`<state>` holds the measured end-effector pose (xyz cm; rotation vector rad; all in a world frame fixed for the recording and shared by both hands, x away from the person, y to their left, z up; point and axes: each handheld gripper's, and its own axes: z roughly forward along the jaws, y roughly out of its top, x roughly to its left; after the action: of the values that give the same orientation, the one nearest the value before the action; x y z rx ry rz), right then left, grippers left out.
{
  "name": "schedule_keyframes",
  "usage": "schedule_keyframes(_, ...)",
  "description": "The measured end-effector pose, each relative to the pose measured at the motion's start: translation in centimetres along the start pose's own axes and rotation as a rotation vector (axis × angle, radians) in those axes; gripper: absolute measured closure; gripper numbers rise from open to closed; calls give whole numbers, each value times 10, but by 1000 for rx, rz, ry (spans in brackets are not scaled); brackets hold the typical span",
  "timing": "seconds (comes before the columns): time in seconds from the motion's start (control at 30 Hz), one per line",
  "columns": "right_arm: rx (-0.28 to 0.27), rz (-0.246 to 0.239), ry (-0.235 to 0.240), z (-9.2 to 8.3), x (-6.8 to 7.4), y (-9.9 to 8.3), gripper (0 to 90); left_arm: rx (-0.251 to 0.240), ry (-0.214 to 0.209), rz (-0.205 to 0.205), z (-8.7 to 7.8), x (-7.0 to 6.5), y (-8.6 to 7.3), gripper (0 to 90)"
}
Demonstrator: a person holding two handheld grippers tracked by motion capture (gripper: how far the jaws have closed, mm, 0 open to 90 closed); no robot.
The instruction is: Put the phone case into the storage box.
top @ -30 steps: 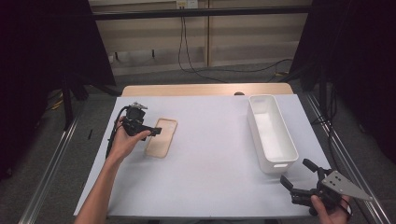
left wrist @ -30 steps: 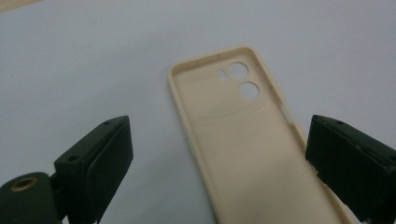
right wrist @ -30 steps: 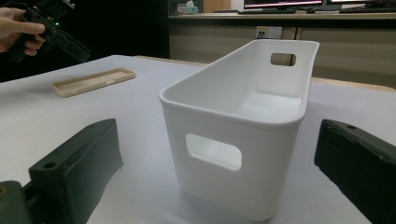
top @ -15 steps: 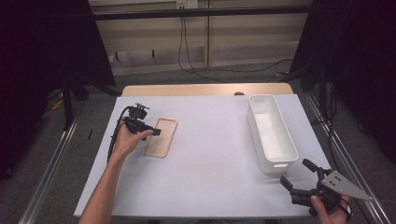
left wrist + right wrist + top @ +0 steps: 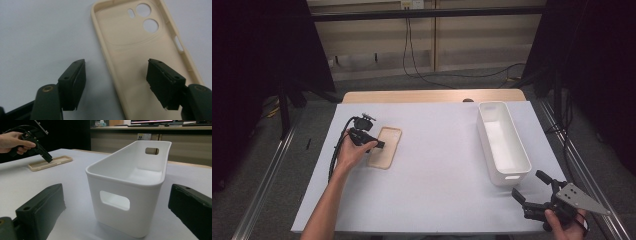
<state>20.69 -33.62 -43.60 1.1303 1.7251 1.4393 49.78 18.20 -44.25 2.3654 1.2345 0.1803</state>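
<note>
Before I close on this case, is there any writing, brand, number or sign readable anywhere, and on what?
None can be read.
Phone case: plain beige inside, no mark.
White bin: plain walls, no label.
Wall plate behind the table: too small to tell whether it bears any print.
Monitors in the far background: too blurred to read.

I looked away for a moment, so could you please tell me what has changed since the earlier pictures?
The left gripper has come down over the phone case's long edge and its fingers have just been closing around that edge, not yet pressing. The case, the white bin and the right gripper stayed put.
</note>
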Motion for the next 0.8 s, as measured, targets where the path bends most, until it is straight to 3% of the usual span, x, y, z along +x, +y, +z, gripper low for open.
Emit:
schedule_keyframes(0.2,1,-1,0,0,0,0,2,11,27,0,-1,-1,1,390)
schedule_keyframes(0.43,1,-3,-2,-1,0,0,5,13,19,-22,-1,0,0,451)
schedule_keyframes(0.6,1,5,-5,0,0,0,5,5,4,-44,-3,0,-2,554)
schedule_keyframes(0.67,1,5,-8,0,0,0,5,9,4,-38,-3,0,-1,564)
schedule_keyframes(0.8,2,5,-8,0,1,0,5,13,-21,-45,-3,-1,-1,667)
